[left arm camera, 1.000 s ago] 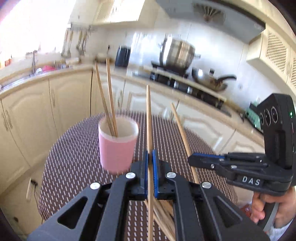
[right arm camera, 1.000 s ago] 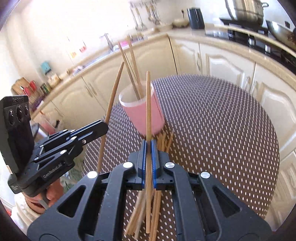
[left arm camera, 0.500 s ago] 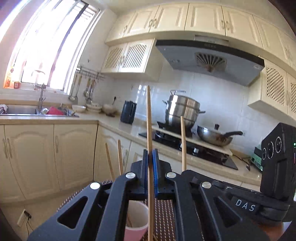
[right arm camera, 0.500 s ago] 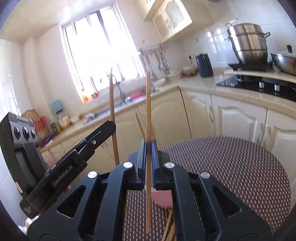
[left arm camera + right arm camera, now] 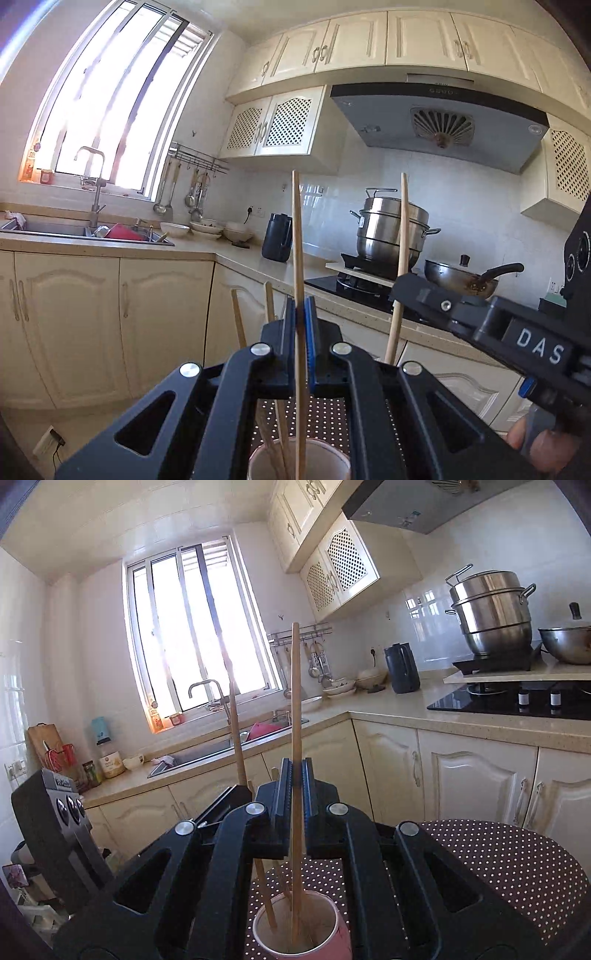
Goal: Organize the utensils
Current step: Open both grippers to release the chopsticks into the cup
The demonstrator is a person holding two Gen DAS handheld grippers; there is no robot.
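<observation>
Kitchen, both fingers (image 5: 291,325) clamping chopsticks (image 5: 297,240)

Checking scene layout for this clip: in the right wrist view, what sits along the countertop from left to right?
Cutting board → white jar → sink → tap → stacked bowls → black kettle → steel steamer pot → wok.

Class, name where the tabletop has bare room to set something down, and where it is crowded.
Free: dotted tablecloth right of the pink cup, out to the round edge. Crowded: the cup mouth, holding chopsticks, both grippers lowering more.
</observation>
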